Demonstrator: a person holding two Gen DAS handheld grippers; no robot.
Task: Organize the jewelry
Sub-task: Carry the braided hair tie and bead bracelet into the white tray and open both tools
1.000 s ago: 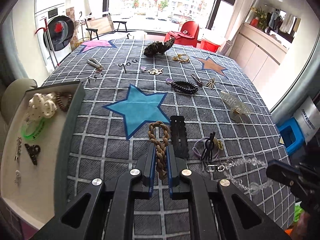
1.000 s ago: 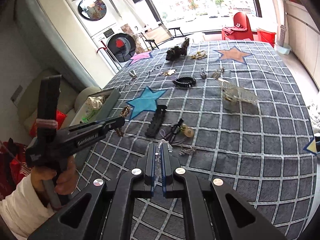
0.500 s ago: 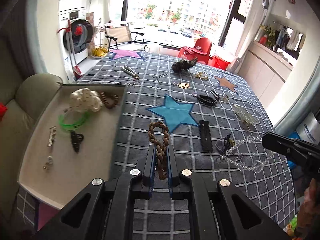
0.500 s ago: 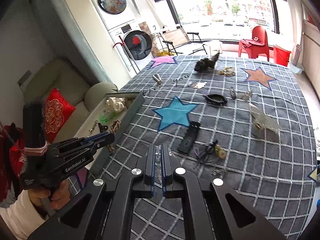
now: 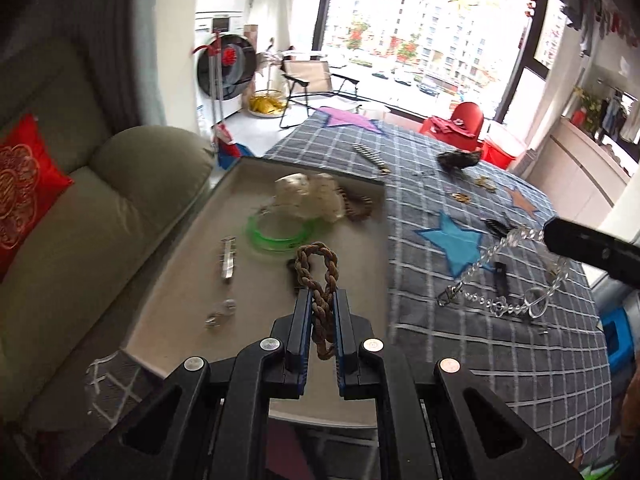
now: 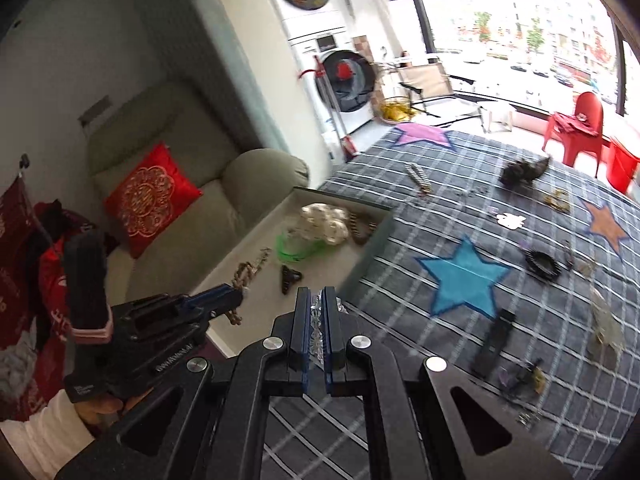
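The left tongs (image 5: 322,312) are clamped on a brown braided band (image 5: 318,268) held above the beige tray (image 5: 168,280), while the right tongs (image 6: 319,320) pinch a clear crystal chain (image 5: 496,276) dangling over the grey checked surface (image 5: 460,344) beside it.

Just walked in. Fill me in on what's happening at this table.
A person is sorting jewelry and hair accessories from a star-patterned tablecloth into a beige tray. The left gripper is shut on a brown braided band, held over the tray. The right gripper is shut on a clear bead chain that dangles above the cloth. In the tray lie a green bangle, a white scrunchie and some small clips. More pieces still lie on the cloth.
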